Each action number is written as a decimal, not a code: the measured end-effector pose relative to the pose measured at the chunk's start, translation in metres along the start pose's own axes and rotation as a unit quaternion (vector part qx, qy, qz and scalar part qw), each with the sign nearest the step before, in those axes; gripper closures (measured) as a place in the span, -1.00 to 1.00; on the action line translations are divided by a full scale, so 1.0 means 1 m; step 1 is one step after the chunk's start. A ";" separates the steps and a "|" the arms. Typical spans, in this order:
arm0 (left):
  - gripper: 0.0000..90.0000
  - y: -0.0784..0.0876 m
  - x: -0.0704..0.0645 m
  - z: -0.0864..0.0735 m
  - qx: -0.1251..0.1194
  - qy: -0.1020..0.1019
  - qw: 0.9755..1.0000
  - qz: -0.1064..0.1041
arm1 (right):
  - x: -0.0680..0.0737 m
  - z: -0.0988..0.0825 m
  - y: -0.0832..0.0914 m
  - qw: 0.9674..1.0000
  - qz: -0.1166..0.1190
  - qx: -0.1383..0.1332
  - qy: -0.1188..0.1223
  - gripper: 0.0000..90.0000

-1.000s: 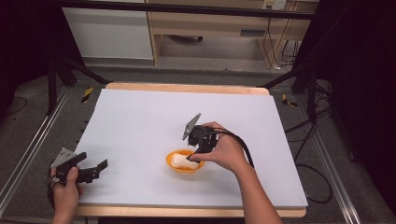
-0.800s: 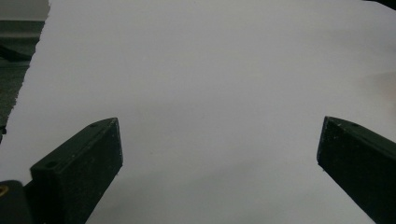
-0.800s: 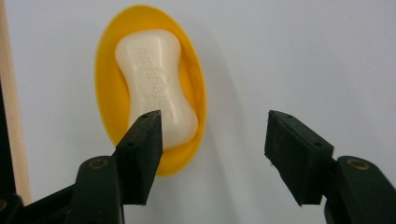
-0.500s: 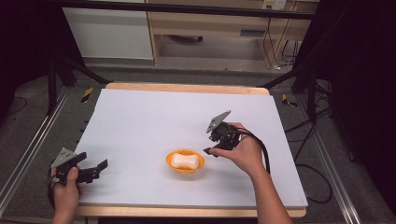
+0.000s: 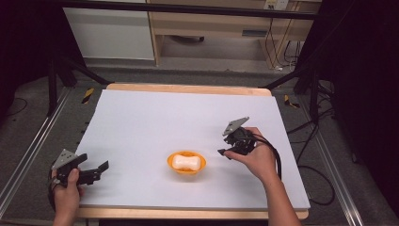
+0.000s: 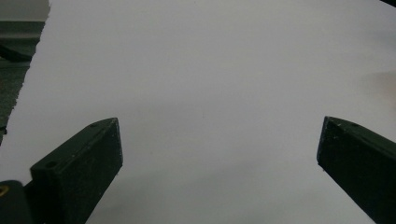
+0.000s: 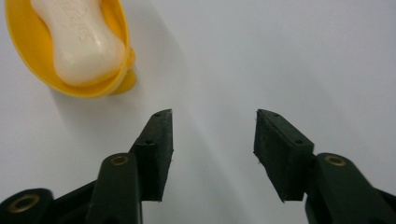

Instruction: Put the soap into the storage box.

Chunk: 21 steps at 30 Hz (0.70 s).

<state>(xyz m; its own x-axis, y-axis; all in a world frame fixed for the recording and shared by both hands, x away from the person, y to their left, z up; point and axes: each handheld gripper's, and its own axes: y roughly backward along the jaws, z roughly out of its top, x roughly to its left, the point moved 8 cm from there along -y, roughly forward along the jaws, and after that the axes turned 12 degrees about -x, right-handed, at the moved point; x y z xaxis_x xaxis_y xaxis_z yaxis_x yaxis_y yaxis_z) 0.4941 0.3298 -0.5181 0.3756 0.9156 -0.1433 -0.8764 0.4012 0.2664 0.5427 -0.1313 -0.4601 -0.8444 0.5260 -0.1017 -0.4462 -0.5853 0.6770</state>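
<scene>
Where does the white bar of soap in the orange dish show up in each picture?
High view: white bar of soap in the round orange plastic dish, table centre, near the front.
Left gripper view: not in it.
Right gripper view: soap top left.
Shared landmark: white tabletop.

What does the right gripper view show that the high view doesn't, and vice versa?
Right gripper view alone: raised lettering on the soap, and a clear gap between its two black jaws with nothing between them. High view alone: both hands, the left gripper at the table's near-left corner, the right gripper right of the dish, plus floor and cabinets beyond. Both: the orange dish holding the white soap on the white table.
</scene>
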 end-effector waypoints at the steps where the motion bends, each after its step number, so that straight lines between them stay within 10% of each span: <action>1: -1.00 0.000 0.000 0.000 0.000 -0.001 1.000 0.000 | -0.001 -0.003 0.000 1.000 -0.003 0.000 -0.006 -0.02; 5: -1.00 0.000 0.000 0.000 -0.001 -0.001 1.000 0.001 | 0.000 -0.010 0.002 0.999 0.016 0.003 -0.033 -0.29; 10: -1.00 0.000 0.000 0.000 0.000 -0.001 1.000 0.000 | -0.008 -0.026 0.005 0.999 -0.021 0.018 -0.035 -0.83; 21: -1.00 0.000 0.000 0.000 0.000 -0.003 1.000 0.002 | -0.016 -0.043 0.020 0.996 -0.057 -0.013 -0.063 -0.87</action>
<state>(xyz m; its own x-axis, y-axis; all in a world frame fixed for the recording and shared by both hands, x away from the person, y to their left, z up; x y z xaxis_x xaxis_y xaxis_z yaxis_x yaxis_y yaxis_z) 0.4940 0.3295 -0.5181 0.3743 0.9171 -0.1373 -0.8778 0.3981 0.2664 0.5344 -0.1775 -0.4765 -0.7442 0.6626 -0.0844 -0.5469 -0.5320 0.6464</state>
